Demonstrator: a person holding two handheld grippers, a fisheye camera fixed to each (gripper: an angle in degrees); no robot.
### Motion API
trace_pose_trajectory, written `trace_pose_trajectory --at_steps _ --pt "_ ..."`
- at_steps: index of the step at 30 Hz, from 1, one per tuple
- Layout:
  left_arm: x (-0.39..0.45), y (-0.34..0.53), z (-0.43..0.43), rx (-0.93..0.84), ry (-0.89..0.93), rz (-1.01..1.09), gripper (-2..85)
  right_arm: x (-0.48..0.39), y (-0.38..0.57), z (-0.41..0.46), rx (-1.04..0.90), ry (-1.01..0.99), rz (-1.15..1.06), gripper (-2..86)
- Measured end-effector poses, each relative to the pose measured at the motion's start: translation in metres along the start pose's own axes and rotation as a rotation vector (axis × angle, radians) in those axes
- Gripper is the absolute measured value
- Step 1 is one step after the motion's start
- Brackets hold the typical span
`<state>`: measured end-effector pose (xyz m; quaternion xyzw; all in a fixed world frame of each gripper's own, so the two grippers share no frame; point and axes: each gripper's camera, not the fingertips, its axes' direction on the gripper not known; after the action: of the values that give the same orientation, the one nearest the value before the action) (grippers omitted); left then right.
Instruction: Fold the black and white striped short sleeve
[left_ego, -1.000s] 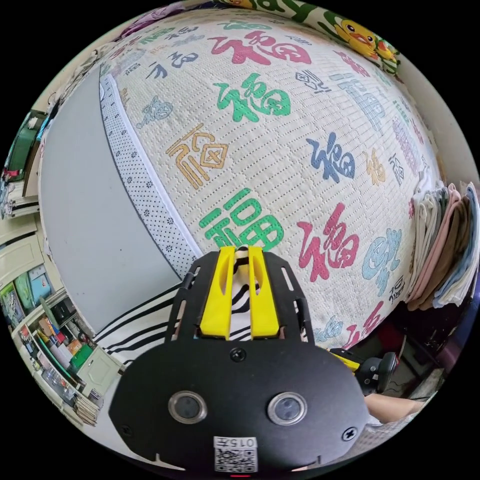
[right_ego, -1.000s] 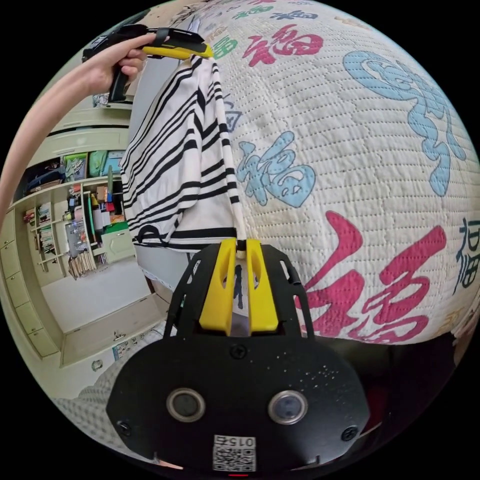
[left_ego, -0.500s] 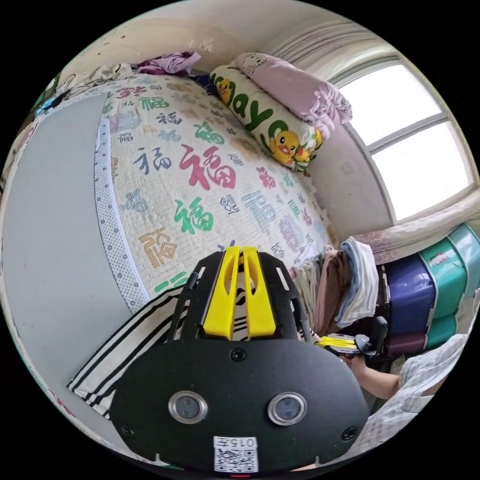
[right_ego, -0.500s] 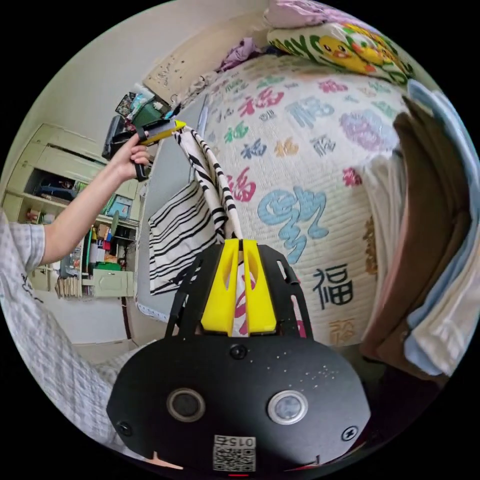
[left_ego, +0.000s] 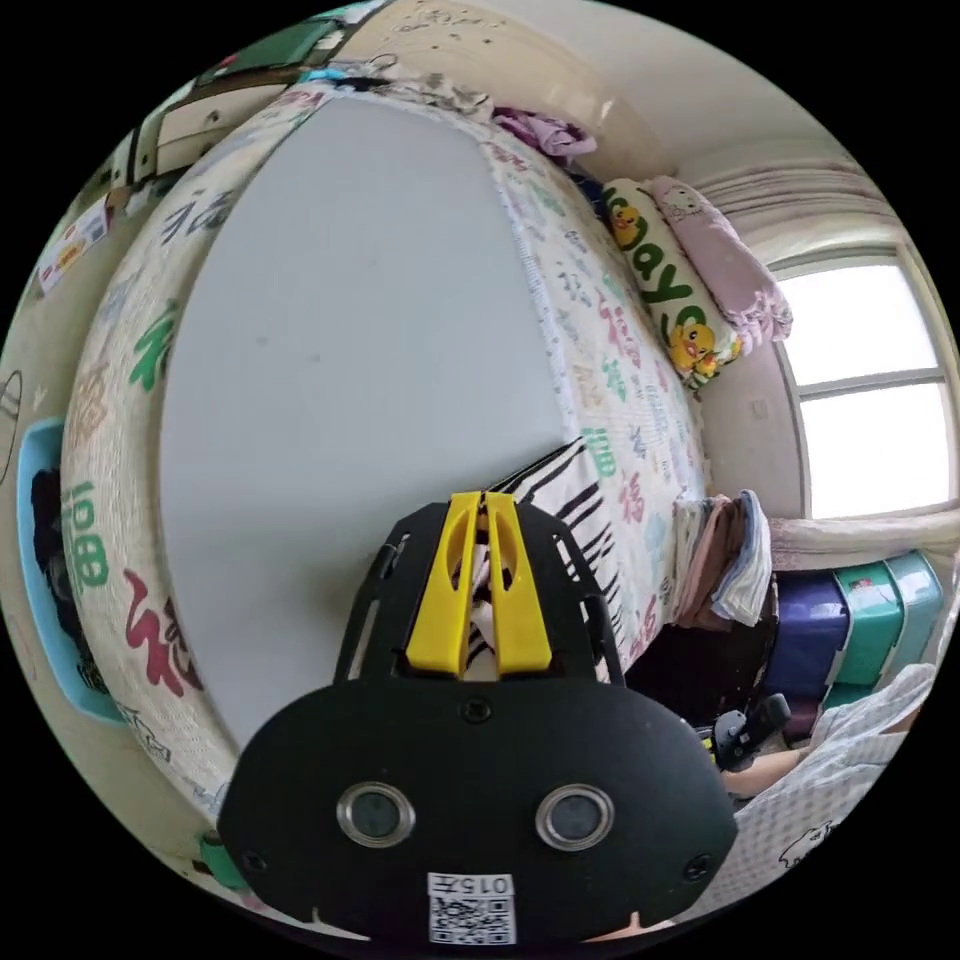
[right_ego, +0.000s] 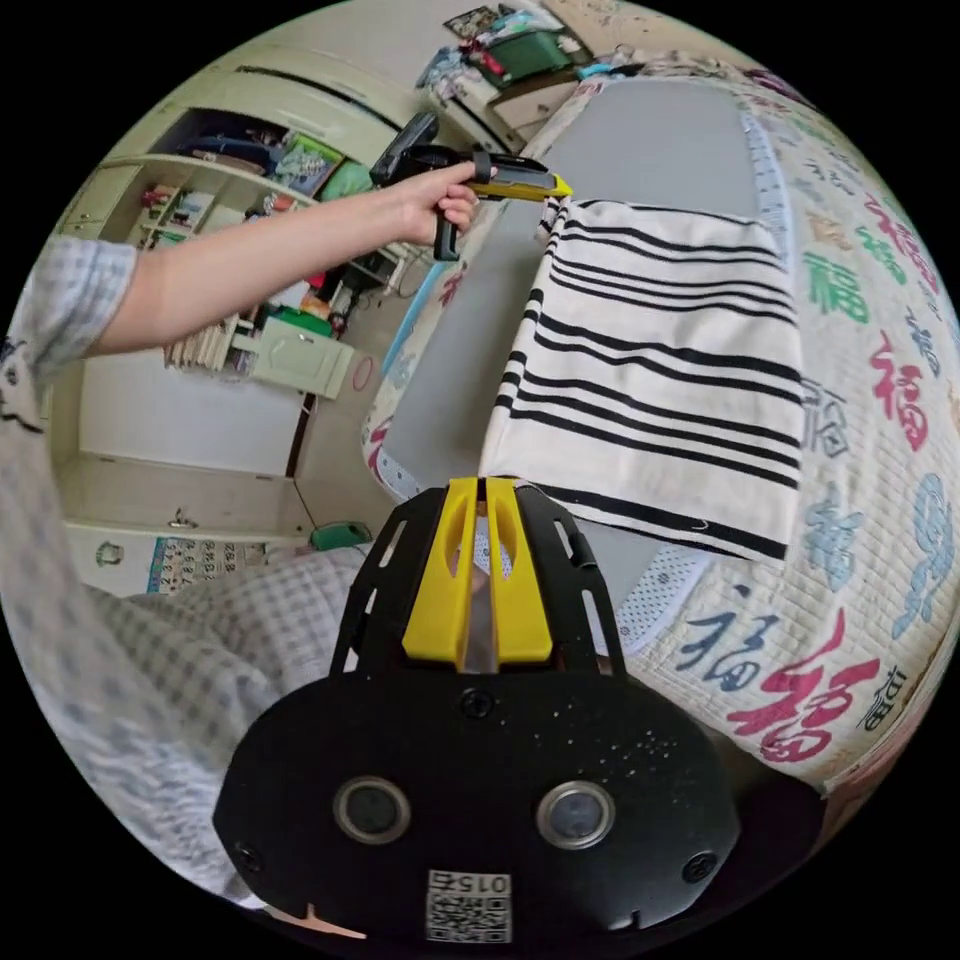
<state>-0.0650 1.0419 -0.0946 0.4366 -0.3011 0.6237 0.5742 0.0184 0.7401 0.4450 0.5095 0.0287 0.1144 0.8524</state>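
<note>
The black and white striped short sleeve (right_ego: 660, 370) lies spread flat, partly on the grey mat (right_ego: 640, 150) and partly on the printed quilt (right_ego: 880, 400). My right gripper (right_ego: 483, 487) is shut on its near corner at the mat's edge. In the right gripper view a hand holds my left gripper (right_ego: 548, 187), shut on the far corner of the same edge. From the left gripper view, the left gripper (left_ego: 483, 498) pinches striped cloth (left_ego: 590, 510) that runs off to the right over the mat (left_ego: 350, 350).
A stack of folded clothes (left_ego: 725, 560) sits at the bed's end beside teal and purple storage boxes (left_ego: 850, 620). Pillows (left_ego: 690, 300) line the window side. Open shelves and cabinets (right_ego: 250, 330) stand beyond the bed edge. The person's checked clothing (right_ego: 150, 680) is close.
The shirt hung bunched between the two grippers; now it lies spread flat on the mat and quilt. Both grippers have swung toward the mat's shelf-side edge, still holding their corners.
</note>
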Motion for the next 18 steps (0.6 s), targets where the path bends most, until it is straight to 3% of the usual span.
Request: trace_pose_trajectory --at_steps 2,4,6,12,18 --pt "-0.032 0.014 0.005 0.096 0.077 -0.103 2.6 -0.003 -0.015 0.026 -0.083 0.019 0.013 0.4" --pt "-0.066 0.030 0.010 0.244 0.315 -0.190 8.1 -0.007 -0.029 0.037 -0.128 0.051 0.025 0.4" --pt "-0.085 0.036 0.026 0.236 0.401 -0.255 9.8 -0.009 -0.038 0.038 -0.152 0.069 0.019 0.4" --pt "-0.071 0.031 0.088 0.017 0.232 -0.117 4.6 -0.009 -0.062 0.028 -0.194 0.068 0.034 0.6" --pt "-0.052 0.024 0.120 0.042 0.021 0.007 0.5 -0.028 -0.091 0.026 -0.211 0.137 -0.035 1.2"
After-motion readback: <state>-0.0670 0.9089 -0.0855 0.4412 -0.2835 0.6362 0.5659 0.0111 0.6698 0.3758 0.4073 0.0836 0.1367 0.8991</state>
